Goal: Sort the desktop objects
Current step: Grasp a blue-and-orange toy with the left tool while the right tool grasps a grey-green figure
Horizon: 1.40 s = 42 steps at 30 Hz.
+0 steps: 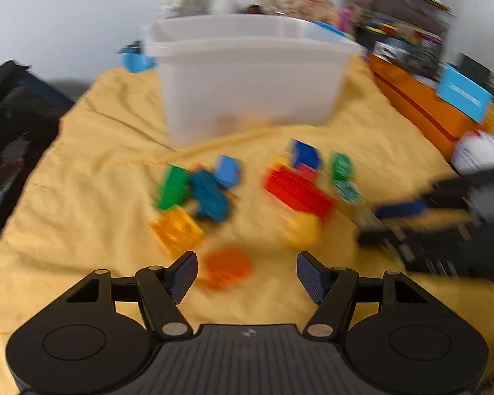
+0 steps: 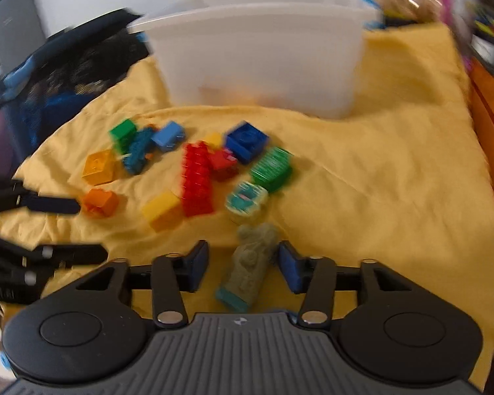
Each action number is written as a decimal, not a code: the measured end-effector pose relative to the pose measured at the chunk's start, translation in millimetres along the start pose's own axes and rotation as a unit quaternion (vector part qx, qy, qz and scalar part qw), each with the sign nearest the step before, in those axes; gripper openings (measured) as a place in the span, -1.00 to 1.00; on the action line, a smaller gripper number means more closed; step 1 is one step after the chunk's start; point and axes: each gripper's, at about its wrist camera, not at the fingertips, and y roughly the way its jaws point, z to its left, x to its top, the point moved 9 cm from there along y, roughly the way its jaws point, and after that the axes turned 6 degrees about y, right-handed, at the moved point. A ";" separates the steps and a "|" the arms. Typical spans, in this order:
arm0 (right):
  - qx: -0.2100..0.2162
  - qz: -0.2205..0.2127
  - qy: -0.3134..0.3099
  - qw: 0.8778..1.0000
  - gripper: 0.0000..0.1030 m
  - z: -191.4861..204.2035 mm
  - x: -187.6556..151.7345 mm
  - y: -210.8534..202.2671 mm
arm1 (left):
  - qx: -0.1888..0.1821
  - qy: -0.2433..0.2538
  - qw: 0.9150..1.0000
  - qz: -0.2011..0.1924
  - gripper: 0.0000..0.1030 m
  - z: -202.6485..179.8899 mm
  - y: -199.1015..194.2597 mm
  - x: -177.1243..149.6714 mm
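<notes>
Several toy bricks lie on a yellow cloth [image 1: 82,177] in front of a white plastic bin [image 1: 247,75]. My left gripper [image 1: 247,271] is open, with an orange brick [image 1: 225,268] on the cloth between its fingers. My right gripper [image 2: 243,263] is open around a grey-green figure with a teal base [image 2: 250,266] that lies on the cloth. The red brick stack [image 2: 197,177], yellow brick [image 2: 161,210], dark blue brick [image 2: 247,141] and green brick [image 2: 273,168] lie just ahead. The right gripper also shows at the right of the left wrist view [image 1: 421,227].
An orange box [image 1: 418,102] and a cluttered shelf stand on the right. A dark bag [image 2: 66,65] lies at the left of the cloth. The left gripper's fingers [image 2: 49,204] reach in at the left of the right wrist view.
</notes>
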 end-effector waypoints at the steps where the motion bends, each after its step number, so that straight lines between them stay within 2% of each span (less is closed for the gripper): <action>1: 0.000 -0.001 -0.029 1.000 -0.30 7.2 0.6 1.0 | 0.000 -0.012 1.000 -0.001 0.35 5.7 1.7 4.5; 3: -0.007 -0.003 -0.073 0.997 -0.30 17.4 -1.6 0.0 | -0.018 -0.033 0.999 -0.011 0.35 11.1 6.2 18.0; 5: -0.008 -0.001 -0.097 0.995 -0.29 24.7 -7.7 -3.3 | -0.020 -0.039 0.999 -0.020 0.32 11.2 14.9 33.0; 7: -0.011 0.002 -0.089 0.996 -0.28 24.0 -13.6 -6.5 | -0.009 -0.040 0.999 0.004 -0.12 10.3 33.7 38.8; 10: -0.012 0.008 -0.071 0.997 -0.28 19.7 -19.8 -10.3 | 0.016 -0.058 0.998 0.035 -0.15 16.4 57.3 37.6; 13: -0.022 0.008 -0.068 0.997 -0.28 16.7 -21.6 -12.7 | 0.033 -0.051 0.997 0.041 -0.15 21.3 69.0 39.9; 16: -0.033 0.001 -0.060 0.998 -0.18 13.7 -19.6 -15.3 | 0.035 -0.058 0.997 0.039 -0.13 29.7 73.6 39.7; 18: -0.034 0.003 -0.057 0.998 -0.13 13.7 -19.9 -13.6 | 0.032 -0.045 0.998 0.033 -0.25 30.7 74.8 40.0; 19: -0.032 0.006 -0.058 0.998 -0.13 14.9 -20.5 -12.0 | 0.034 -0.030 0.998 0.031 -0.40 30.0 75.0 39.9; 22: -0.030 0.008 -0.061 0.998 -0.16 18.1 -20.2 -5.8 | 0.017 -0.018 0.999 0.034 -0.55 28.1 71.3 38.5; 25: -0.028 0.005 -0.060 0.998 -0.15 19.5 -18.3 -3.2 | -0.004 -0.015 0.999 0.030 -0.55 21.5 53.8 29.8; 28: -0.023 0.004 -0.064 0.998 -0.35 21.3 -17.6 -2.6 | -0.015 0.018 1.000 0.021 -0.55 8.3 32.3 16.8; 34: -0.016 0.001 -0.072 0.997 -0.37 27.2 -18.8 -7.6 | -0.051 0.028 0.998 0.017 -0.56 -16.6 3.2 0.5; 37: -0.001 -0.003 -0.076 0.997 -0.37 30.5 -20.1 -13.9 | -0.053 0.028 0.998 0.020 -0.56 -23.8 0.8 -7.6; 42: -0.001 0.005 -0.086 0.996 -0.34 32.1 -26.3 -8.6 | -0.053 0.027 0.998 0.035 -0.56 -27.1 5.8 -24.7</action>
